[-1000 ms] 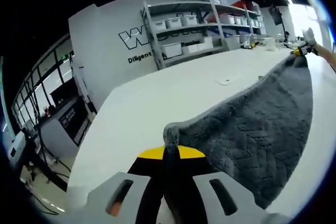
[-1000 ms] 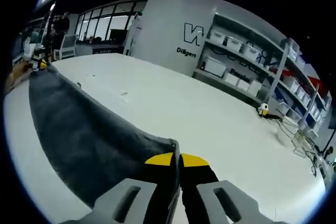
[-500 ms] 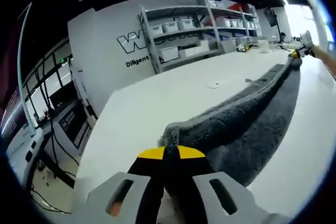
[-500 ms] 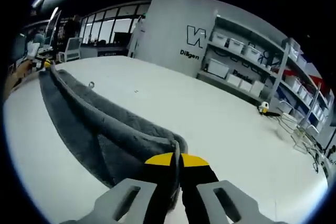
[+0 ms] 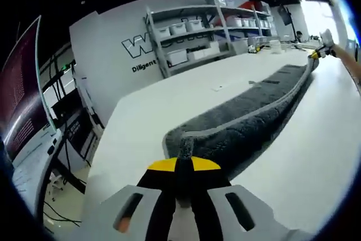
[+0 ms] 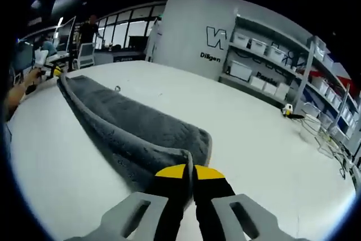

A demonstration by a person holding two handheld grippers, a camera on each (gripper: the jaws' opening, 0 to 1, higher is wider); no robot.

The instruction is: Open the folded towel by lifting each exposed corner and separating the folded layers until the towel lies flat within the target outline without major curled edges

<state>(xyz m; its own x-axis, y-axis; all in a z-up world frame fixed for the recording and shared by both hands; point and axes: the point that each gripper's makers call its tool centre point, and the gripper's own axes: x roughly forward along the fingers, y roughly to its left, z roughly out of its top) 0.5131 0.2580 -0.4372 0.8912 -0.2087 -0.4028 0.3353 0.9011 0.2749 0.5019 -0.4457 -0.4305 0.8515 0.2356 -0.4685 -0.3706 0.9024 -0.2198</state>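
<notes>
The white table is carrying the work, giving a broad bare surface on which the towel can be spread. The grey towel is lying stretched in a long band across the table between the two tools, with one layer doubled over along its length, so the unfolding is judged incomplete. It is being held at both ends so that tension is keeping the span straight and limiting curl at the edges. The left tongs are clamped together on a near corner of the towel, the cloth rising in a small pinched tuft between the yellow-tipped jaws. The right tongs are likewise clamped on the opposite corner, where the hem is folding over just ahead of the jaws. In the left gripper view the right tongs are appearing at the towel's far end. A small hanging loop is lying at the far edge in the right gripper view.
</notes>
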